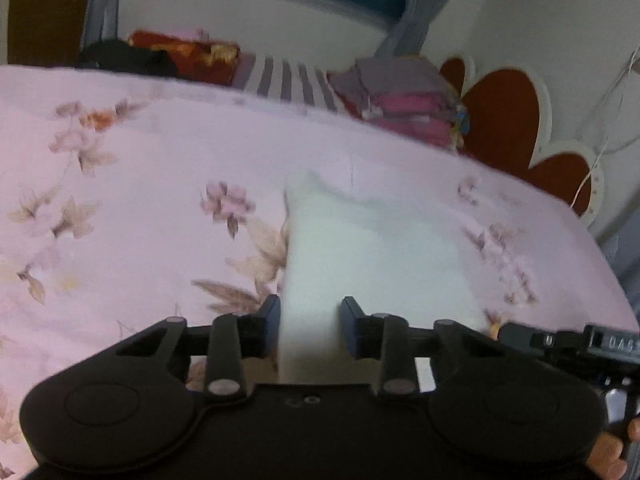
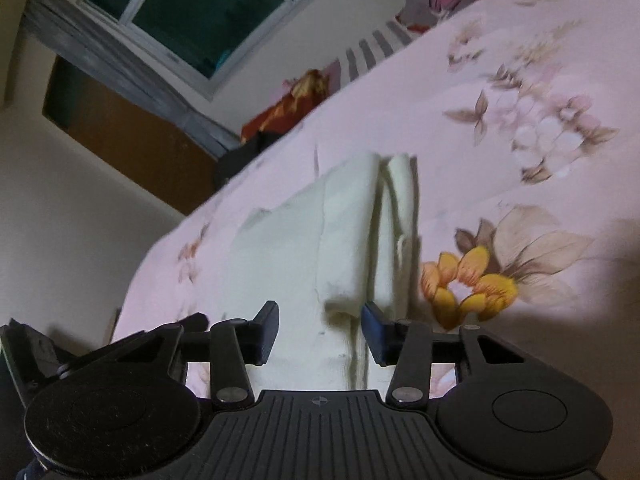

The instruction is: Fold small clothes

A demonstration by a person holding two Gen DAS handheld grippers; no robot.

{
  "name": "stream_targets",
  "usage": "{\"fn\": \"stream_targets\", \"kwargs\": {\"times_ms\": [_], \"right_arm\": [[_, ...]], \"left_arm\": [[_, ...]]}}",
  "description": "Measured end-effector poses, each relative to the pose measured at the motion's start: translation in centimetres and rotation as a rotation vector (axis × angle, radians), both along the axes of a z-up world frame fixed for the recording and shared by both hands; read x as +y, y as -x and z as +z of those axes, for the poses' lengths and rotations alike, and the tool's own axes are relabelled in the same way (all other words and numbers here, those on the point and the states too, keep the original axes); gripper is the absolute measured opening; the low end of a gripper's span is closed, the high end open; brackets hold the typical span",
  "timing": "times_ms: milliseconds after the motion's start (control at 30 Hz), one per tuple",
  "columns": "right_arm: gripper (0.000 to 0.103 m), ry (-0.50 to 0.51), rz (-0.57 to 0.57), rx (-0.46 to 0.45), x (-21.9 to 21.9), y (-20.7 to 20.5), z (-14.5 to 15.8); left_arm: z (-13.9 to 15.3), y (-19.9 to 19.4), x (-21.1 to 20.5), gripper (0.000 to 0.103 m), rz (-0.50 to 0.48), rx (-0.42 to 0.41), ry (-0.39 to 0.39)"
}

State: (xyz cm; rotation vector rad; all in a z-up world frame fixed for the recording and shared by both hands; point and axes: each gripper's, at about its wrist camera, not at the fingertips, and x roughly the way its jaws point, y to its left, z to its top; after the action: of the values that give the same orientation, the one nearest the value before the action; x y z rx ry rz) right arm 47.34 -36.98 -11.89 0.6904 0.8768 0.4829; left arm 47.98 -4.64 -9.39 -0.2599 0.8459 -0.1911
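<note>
Pale cream folded cloth garment laid flat on pink floral bedsheet, long axis running away from both claws. Layered fold edges seen on its right side. Left claw and right claw parted, straddling near end, nothing clamped. Bare sheet all round.

Soft matt white cloth; smooth, probably cotton floral bedsheet.

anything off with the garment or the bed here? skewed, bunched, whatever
Mostly fine. The white garment lies folded on the floral sheet, but its right-hand layers stand up as a loose ridge with a gap beside them, not pressed flat, and the near edge is uneven. Both grippers, left and right, are open above it. Nothing spilled or damaged.
</note>
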Motion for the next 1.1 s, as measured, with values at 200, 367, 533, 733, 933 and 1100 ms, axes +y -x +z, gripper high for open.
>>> {"fn": "stream_targets", "kwargs": {"times_ms": [200, 367, 533, 733, 933, 1100], "right_arm": [[0.047, 0.083, 0.027, 0.042, 2.0, -1.4, -1.3], [0.047, 0.133, 0.021, 0.044, 3.3, -2.1, -1.5], [0.047, 0.153, -0.025, 0.018, 3.4, -1.7, -0.9], [0.034, 0.093, 0.047, 0.026, 4.0, -2.0, -0.8], [0.018, 0.219, 0.066, 0.031, 5.7, -2.8, -0.9], [0.015, 0.234, 0.079, 0.017, 5.8, -2.4, -0.7]], "left_arm": [[-1.3, 0.1, -0.3, 0.029, -0.036, 0.015, -0.094], [-1.8, -0.1, 0.3, 0.027, -0.067, 0.021, -0.061], [-2.5, -0.4, 1.5, 0.029, -0.062, 0.035, 0.011], [-2.9, -0.3, 1.8, 0.03, -0.062, 0.036, 0.037], [-1.3, 0.2, 1.1, 0.027, -0.044, -0.029, -0.034], [-1.2, -0.9, -0.9, 0.027, -0.131, -0.014, -0.116]]}}
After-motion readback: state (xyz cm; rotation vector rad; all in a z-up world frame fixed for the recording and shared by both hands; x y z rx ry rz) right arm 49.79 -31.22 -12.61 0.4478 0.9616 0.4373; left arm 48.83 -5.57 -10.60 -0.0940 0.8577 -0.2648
